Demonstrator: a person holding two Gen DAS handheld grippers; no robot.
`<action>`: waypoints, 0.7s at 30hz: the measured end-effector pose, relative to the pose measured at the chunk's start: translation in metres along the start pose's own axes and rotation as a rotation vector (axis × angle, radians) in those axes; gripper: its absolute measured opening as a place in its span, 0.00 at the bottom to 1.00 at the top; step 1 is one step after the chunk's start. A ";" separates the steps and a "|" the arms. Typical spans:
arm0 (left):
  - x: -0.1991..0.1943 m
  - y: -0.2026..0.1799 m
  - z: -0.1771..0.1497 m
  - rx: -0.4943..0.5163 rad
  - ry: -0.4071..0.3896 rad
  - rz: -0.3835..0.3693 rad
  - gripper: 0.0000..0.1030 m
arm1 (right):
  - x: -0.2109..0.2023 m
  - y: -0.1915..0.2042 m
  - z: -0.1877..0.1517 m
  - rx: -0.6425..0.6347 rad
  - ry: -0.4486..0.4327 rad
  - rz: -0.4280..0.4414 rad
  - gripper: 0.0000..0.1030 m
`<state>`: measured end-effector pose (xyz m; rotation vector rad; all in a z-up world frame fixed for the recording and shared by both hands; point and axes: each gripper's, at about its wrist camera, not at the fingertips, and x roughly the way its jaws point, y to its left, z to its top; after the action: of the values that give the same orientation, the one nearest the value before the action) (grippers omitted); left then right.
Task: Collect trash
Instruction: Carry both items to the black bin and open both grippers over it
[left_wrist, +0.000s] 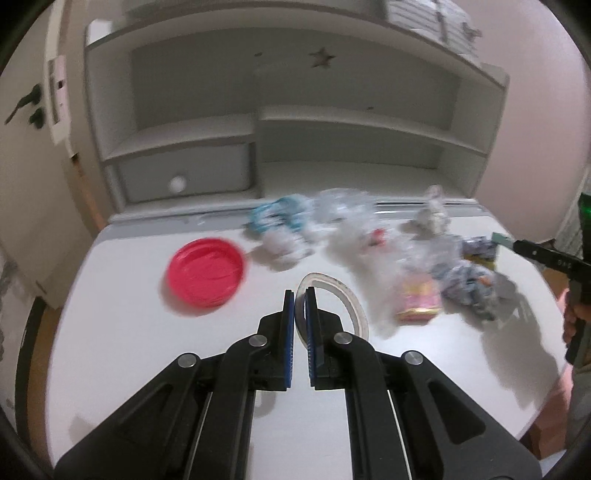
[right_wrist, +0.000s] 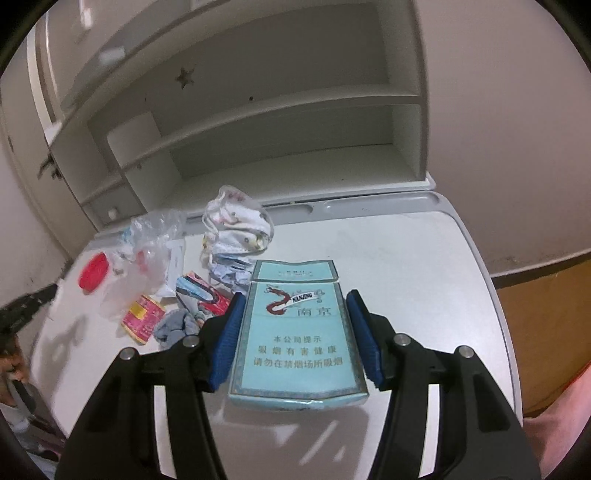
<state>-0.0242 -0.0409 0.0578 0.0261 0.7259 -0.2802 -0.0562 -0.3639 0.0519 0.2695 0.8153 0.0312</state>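
Spreading across both views, the white rounded tabletop (left_wrist: 122, 362) carries everything, with a white open shelf unit (left_wrist: 295, 122) standing along its far edge. A loose heap of crumpled clear plastic bags and wadded paper (left_wrist: 354, 229) lies across the middle of the table. Held above the table in the right wrist view is a pale turquoise cardboard cigarette pack (right_wrist: 295, 343) with a red dragon and its lid flap raised; the right gripper (right_wrist: 295, 332) clamps it by its two long sides, blue pads pressed against the card. Left of the heap sits a red round plastic lid (left_wrist: 205, 271), flat on the surface. Just in front of it, a thin clear plastic ring (left_wrist: 343, 302), possibly a spent tape roll, though motion blur makes that uncertain, is pinched at its near-left rim by the left gripper (left_wrist: 300, 302), whose jaws stand almost together on the band. Beside the ring lies a small pink and yellow wrapper (left_wrist: 419, 304).
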 end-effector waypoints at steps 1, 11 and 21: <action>-0.001 -0.009 0.003 0.015 -0.008 -0.015 0.04 | -0.006 -0.005 -0.001 0.019 -0.013 0.015 0.53; -0.042 -0.232 0.029 0.317 -0.081 -0.516 0.04 | -0.172 -0.105 -0.035 0.264 -0.258 0.112 0.53; 0.013 -0.507 -0.174 0.700 0.403 -0.984 0.05 | -0.243 -0.275 -0.257 0.680 -0.070 -0.290 0.53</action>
<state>-0.2611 -0.5113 -0.0434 0.4061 0.9689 -1.4964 -0.4295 -0.6035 -0.0108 0.7849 0.7683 -0.5335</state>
